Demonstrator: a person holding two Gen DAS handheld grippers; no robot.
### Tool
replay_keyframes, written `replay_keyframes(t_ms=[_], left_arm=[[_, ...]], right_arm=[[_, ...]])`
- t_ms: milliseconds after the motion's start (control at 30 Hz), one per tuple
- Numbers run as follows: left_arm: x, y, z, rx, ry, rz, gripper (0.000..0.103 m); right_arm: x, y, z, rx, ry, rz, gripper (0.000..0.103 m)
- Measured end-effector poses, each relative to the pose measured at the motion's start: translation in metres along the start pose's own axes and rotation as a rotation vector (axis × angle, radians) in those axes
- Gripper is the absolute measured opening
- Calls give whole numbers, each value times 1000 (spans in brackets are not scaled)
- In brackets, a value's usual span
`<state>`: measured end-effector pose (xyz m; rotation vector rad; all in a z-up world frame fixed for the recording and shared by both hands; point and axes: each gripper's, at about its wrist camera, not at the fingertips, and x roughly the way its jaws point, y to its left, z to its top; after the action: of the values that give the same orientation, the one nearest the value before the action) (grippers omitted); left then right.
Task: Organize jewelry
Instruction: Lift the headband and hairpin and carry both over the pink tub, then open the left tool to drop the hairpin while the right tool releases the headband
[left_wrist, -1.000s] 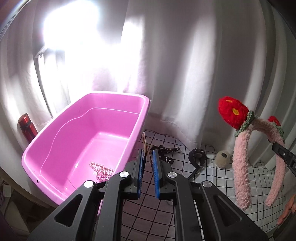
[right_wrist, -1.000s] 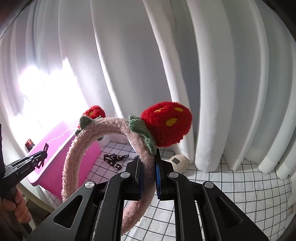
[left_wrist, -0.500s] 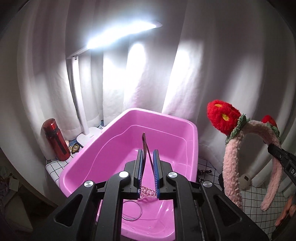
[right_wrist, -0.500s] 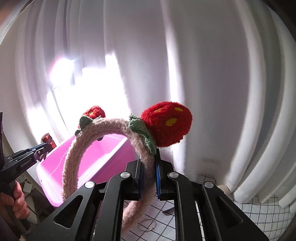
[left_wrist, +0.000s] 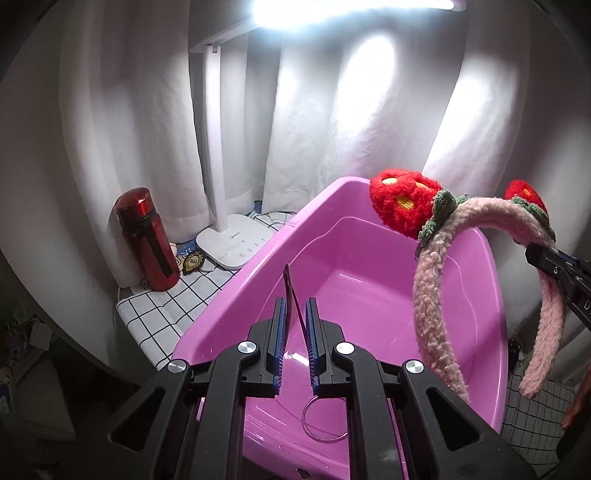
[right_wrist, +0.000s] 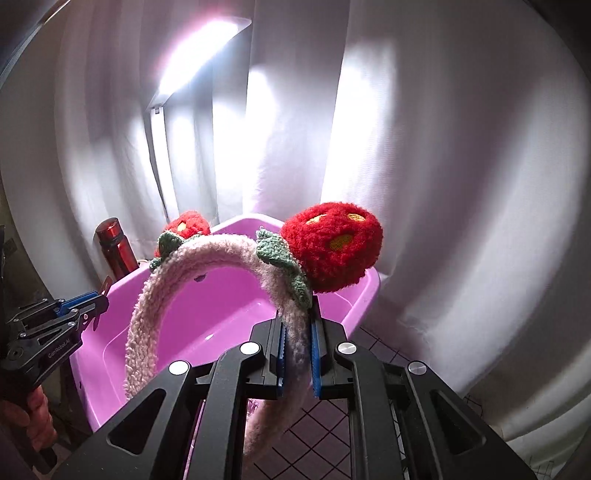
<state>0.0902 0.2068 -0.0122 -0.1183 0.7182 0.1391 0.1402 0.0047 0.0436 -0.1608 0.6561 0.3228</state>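
Note:
My left gripper (left_wrist: 295, 317) is over the near rim of the pink tub (left_wrist: 258, 280) and shut on a thin flat hair clip (left_wrist: 290, 291) that stands up between the jaws. A clear ring (left_wrist: 325, 421) lies on the tub floor. My right gripper (right_wrist: 297, 325) is shut on a fluffy pink headband (right_wrist: 147, 321) with red knitted flowers (right_wrist: 332, 243) and holds it above the tub (right_wrist: 221, 314). The headband also shows at the right of the left wrist view (left_wrist: 432, 306), over the tub's right side.
A red bottle (left_wrist: 146, 240) and a white desk lamp (left_wrist: 236, 243) stand left of the tub on the checked cloth (left_wrist: 155, 310). White curtains hang close behind. The table's left edge drops off beside the bottle.
Both grippers have moved left and closer over the tub with their items still held. The headband now hangs above the tub's inside.

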Motion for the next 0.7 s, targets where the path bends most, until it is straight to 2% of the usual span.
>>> replay_keyframes(t_ms=[433,633,700], left_arm=[[50,0,-1,29,135,9,16],[60,3,-2,22,184,17,19],[60,3,-1,24,191,25,27]], right_arm=[[71,26,1,-65,161,-30,11],[86,25,-1,-65,201,-41,13],[89,26,-2,-69,218,-47,21]])
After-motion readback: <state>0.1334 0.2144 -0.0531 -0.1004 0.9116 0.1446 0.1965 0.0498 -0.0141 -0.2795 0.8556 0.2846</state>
